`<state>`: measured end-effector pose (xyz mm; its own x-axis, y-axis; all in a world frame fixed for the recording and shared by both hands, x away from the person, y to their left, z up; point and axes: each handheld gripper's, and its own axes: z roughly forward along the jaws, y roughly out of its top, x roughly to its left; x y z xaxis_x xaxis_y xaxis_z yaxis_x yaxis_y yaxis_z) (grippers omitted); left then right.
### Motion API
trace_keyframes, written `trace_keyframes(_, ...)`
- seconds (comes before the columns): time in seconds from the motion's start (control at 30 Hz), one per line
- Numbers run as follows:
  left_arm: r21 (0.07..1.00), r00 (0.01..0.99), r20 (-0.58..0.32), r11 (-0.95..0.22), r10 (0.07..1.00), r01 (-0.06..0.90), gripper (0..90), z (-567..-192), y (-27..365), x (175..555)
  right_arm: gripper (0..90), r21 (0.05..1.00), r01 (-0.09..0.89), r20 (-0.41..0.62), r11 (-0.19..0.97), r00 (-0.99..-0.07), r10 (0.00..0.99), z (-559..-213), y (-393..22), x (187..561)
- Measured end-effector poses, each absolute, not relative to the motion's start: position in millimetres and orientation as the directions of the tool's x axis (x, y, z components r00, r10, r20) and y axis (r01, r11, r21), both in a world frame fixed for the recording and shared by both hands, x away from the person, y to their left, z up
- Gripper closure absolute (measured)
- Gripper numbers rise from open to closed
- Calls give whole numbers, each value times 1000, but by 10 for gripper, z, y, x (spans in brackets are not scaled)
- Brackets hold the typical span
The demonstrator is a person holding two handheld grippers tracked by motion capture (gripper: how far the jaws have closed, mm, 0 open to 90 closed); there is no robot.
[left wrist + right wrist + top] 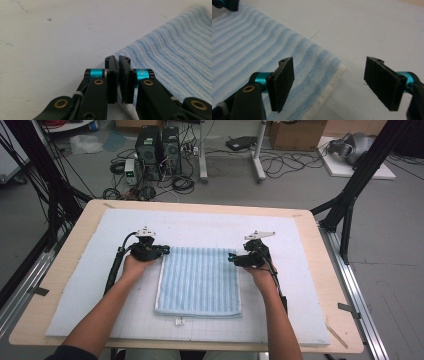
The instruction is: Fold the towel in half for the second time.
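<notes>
White foam mat (75, 310) over a wooden tabletop (330, 270), cluttered lab floor w/ PC towers (159, 147) and cables beyond. I've got both grippers at the far corners of a blue striped towel (199, 280). Left gripper (118, 75): jaws pressed together, right at the towel's far-left corner; in the left gripper view the cloth edge runs up to the jaw tips, so I read it as pinching that corner, though the cloth between the pads isn't clearly visible. In the high view the left gripper (162, 251) sits on that corner. Right gripper (329, 83): jaws standing wide, nothing between the pads yet; the towel's far-right corner w/ its white hem (329, 91) lies just below and between them, closer to the left-hand pad in that view. High view puts the right gripper (234, 258) just at the far-right corner. Towel lies flat, roughly square, folded, its ribs running near-to-far, a small white tag (178, 321) at the near edge. The relation that matters, imo: the free corner is straight ahead of and under the right jaws, so the right hand is the nearer one for it and needs only a short drop before closing. Room: bare mat on all sides, esp. far side and toward me, so either direction is open for a fold or lift. Mat edges and table rim well apart from the cloth.
</notes>
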<state>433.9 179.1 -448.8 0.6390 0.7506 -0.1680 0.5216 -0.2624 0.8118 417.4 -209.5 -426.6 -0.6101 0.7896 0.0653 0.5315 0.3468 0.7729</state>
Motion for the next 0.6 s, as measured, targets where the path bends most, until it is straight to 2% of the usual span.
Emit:
trace_keyframes(0.07,812,638,-174,-258,750,524,850,-4489,1793,4339,284,754,555,71,350,-600,797,-4306,-2081,4246)
trace_keyframes(0.37,803,641,-174,-269,748,531,851,-4499,1797,4343,491,687,603,73,406,-612,787,-4406,-1908,4445)
trace_keyframes(0.5,810,630,-183,-247,754,531,853,-4495,1812,4358,763,690,591,89,417,-641,762,-4390,-1893,4446)
trace_keyframes(0.6,819,614,-180,-229,768,526,854,-4483,1838,4380,822,690,566,38,451,-650,759,-4355,-1857,4447)
